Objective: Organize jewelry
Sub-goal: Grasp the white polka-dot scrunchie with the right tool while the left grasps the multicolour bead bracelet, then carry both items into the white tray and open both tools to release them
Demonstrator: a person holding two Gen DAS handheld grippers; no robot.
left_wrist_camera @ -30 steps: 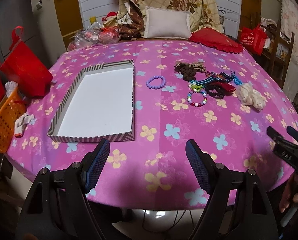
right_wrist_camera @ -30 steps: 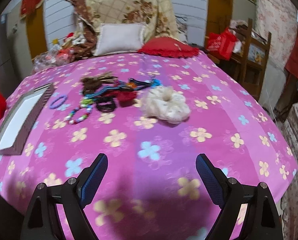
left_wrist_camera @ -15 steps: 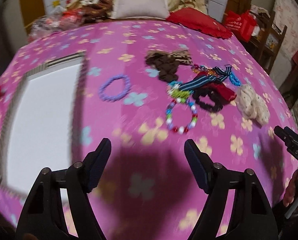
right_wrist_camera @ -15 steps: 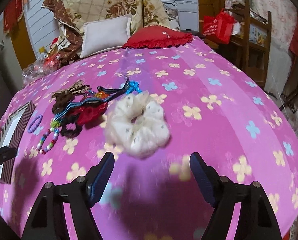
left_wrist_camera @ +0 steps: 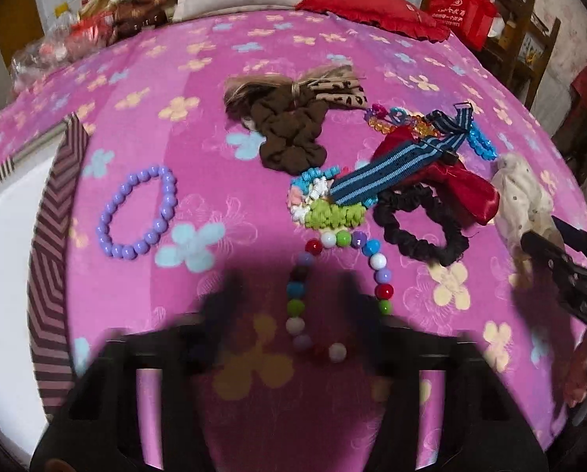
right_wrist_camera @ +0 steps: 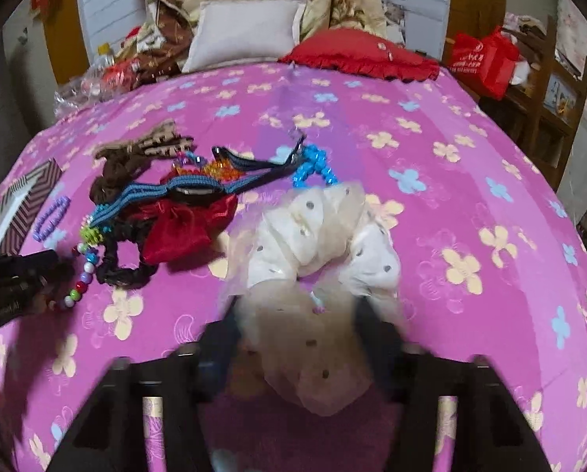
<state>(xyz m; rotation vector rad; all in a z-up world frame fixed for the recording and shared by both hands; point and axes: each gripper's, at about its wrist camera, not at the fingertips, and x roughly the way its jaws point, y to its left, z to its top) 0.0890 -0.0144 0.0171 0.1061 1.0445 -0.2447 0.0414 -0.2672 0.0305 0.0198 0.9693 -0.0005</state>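
My left gripper (left_wrist_camera: 291, 295) is open, its blurred fingers straddling the near part of a multicoloured bead bracelet (left_wrist_camera: 376, 261) on the pink flowered cloth. A purple bead bracelet (left_wrist_camera: 138, 212) lies to its left, beside the striped white-bottomed tray (left_wrist_camera: 51, 259). A pile of scrunchies, a blue striped band (left_wrist_camera: 395, 167) and a red bow (left_wrist_camera: 466, 190) lies beyond. My right gripper (right_wrist_camera: 297, 322) is open around the near side of a cream dotted scrunchie (right_wrist_camera: 321, 236). The left gripper also shows in the right wrist view (right_wrist_camera: 14, 279).
A brown scrunchie and leopard bow (left_wrist_camera: 293, 126) lie further back. Pillows (right_wrist_camera: 246, 35) and a red cushion (right_wrist_camera: 360, 57) sit at the far edge. A wooden chair and red bag (right_wrist_camera: 486, 59) stand at the right.
Both grippers moved forward and down: the left from near the table edge onto the multicoloured bracelet, the right onto the cream scrunchie. Both stay open.
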